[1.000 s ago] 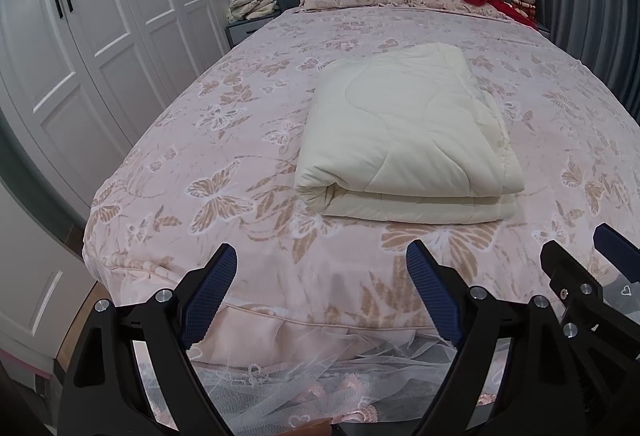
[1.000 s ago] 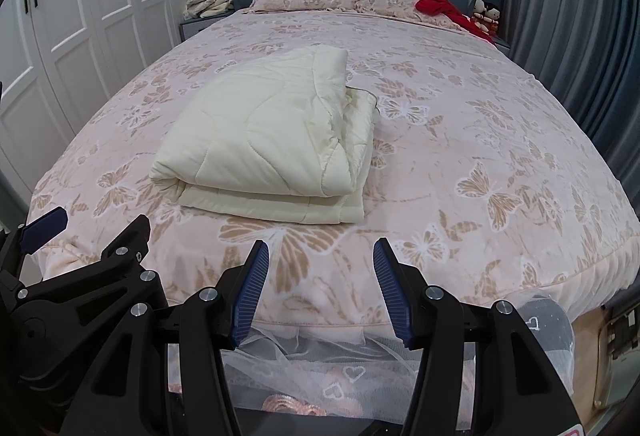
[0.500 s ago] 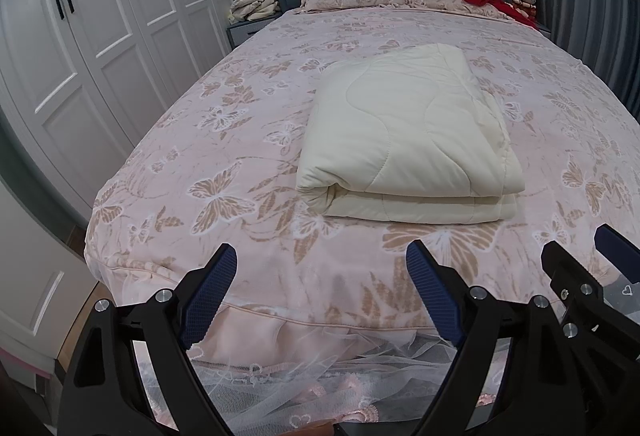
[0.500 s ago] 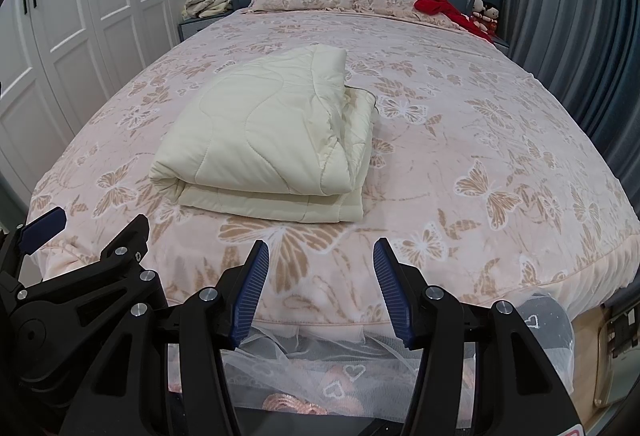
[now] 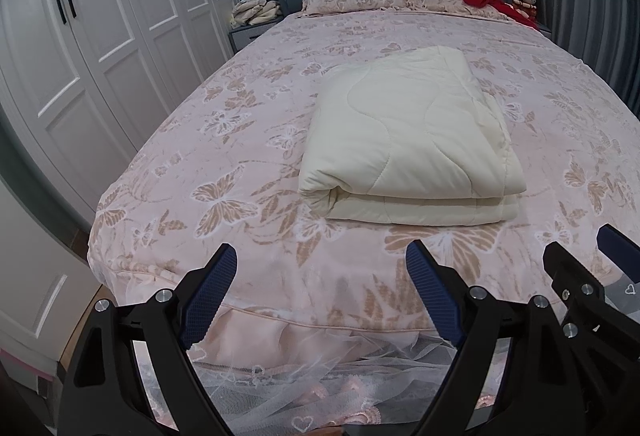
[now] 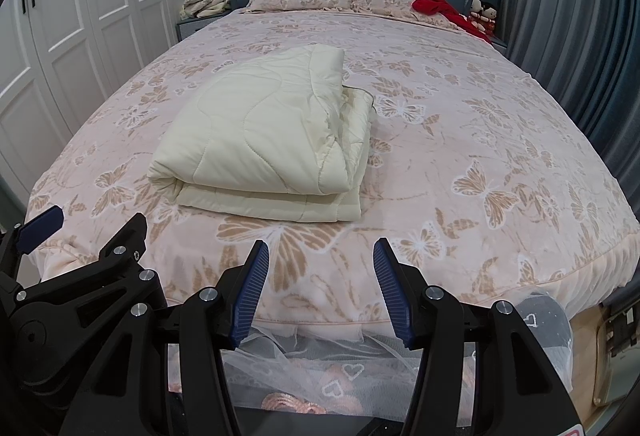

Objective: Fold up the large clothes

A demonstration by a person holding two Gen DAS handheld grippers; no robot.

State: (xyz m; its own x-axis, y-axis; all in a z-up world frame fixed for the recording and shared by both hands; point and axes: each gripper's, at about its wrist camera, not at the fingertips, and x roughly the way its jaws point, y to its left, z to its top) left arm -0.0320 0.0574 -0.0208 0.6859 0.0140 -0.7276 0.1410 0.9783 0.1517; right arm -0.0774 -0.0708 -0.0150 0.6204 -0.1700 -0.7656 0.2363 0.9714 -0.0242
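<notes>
Quilt [image 5: 408, 139] folded, both grippers free at the foot of the bed.

The cream quilt lies as a thick rectangular bundle on the butterfly bedspread [image 5: 224, 163], near the foot edge, its folded side facing the cameras. Compared with a second ago nothing has shifted: the bundle keeps its shape. The left gripper [image 5: 320, 296] stands wide apart and empty; the right gripper [image 6: 320, 288] is half apart, also empty. This stillness suggests the folding is finished.
</notes>
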